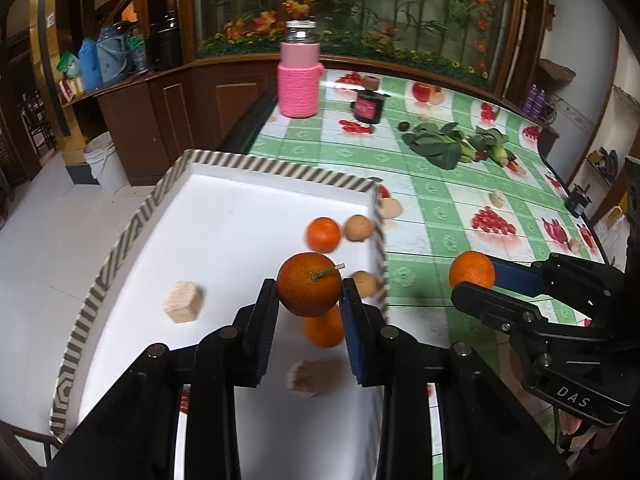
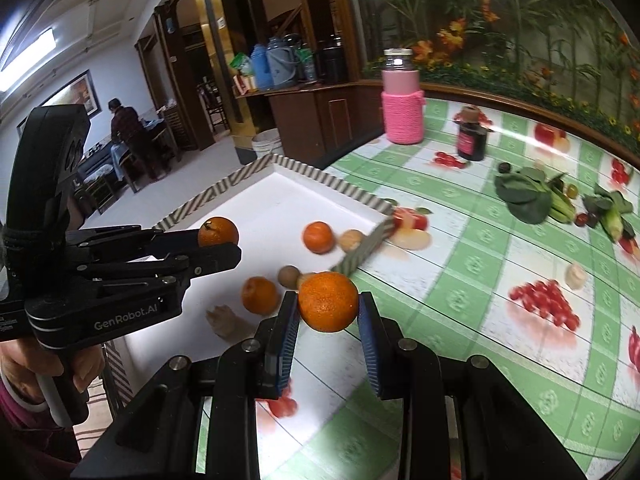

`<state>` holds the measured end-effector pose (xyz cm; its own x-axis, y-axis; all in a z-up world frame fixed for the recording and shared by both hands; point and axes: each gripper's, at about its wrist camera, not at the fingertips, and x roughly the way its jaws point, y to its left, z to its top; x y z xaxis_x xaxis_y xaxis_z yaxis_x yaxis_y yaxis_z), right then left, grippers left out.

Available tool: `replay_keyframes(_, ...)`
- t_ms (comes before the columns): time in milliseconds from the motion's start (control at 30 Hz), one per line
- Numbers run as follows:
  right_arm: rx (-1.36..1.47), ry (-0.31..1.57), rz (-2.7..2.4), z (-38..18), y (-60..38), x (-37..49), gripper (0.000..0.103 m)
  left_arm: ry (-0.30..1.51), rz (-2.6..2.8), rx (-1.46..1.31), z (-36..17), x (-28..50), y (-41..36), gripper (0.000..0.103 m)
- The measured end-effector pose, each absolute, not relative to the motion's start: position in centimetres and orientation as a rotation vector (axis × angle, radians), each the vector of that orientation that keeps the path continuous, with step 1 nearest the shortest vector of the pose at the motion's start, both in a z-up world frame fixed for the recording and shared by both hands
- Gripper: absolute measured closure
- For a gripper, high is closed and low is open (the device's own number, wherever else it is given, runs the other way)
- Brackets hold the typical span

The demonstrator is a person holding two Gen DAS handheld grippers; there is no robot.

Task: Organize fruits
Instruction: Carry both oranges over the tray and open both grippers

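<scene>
My left gripper (image 1: 309, 290) is shut on a stemmed orange (image 1: 309, 289) and holds it above the white tray (image 1: 224, 208). It also shows in the right wrist view (image 2: 218, 236). My right gripper (image 2: 328, 308) is shut on another orange (image 2: 328, 307), over the tablecloth just right of the tray's near corner; it shows in the left wrist view (image 1: 472, 276). In the tray lie two oranges (image 1: 323, 234) (image 1: 324, 330), two round brown fruits (image 1: 358, 227) (image 1: 366, 283) and two pale chunks (image 1: 183, 301).
The tray (image 2: 280, 208) has a striped rim and overhangs the table's left edge. On the green checked tablecloth (image 1: 432, 208) stand a pink bottle (image 1: 299, 76) and a dark jar (image 1: 367, 106); leafy greens (image 1: 440, 144) lie further right. A person stands far off (image 2: 128, 136).
</scene>
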<state>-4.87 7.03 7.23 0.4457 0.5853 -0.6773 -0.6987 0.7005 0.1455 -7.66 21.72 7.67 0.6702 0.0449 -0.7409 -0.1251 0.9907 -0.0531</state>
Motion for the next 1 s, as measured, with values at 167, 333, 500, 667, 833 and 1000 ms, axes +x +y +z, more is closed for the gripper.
replay_keyframes(167, -0.184, 0.778, 0.828, 7.0, 9.2, -4.7, 0.073, 0.835, 0.123, -0.122, 7.4, -7.9, 23.6, 0.074)
replay_keyframes(333, -0.206, 0.783, 0.856, 6.8, 11.1, -4.6, 0.073, 0.84, 0.145, -0.143, 7.1, -8.4, 25.6, 0.074)
replay_keyframes(500, -0.227, 0.79, 0.884, 6.5, 13.1, -4.5, 0.073, 0.849, 0.164, -0.161, 6.8, -8.8, 27.2, 0.074)
replay_keyframes(667, -0.241, 0.8, 0.906, 6.0, 14.8, -3.8, 0.073, 0.873, 0.147, -0.177, 6.2, -9.0, 27.7, 0.074)
replay_keyframes(833, -0.258, 0.82, 0.91, 5.3, 16.2, -2.6, 0.073, 0.892, 0.12, -0.176, 5.7, -8.9, 27.2, 0.074)
replay_keyframes(1000, -0.258, 0.855, 0.911, 4.1, 17.4, -1.0, 0.073, 0.917, 0.107, -0.167, 4.9, -8.3, 26.8, 0.074)
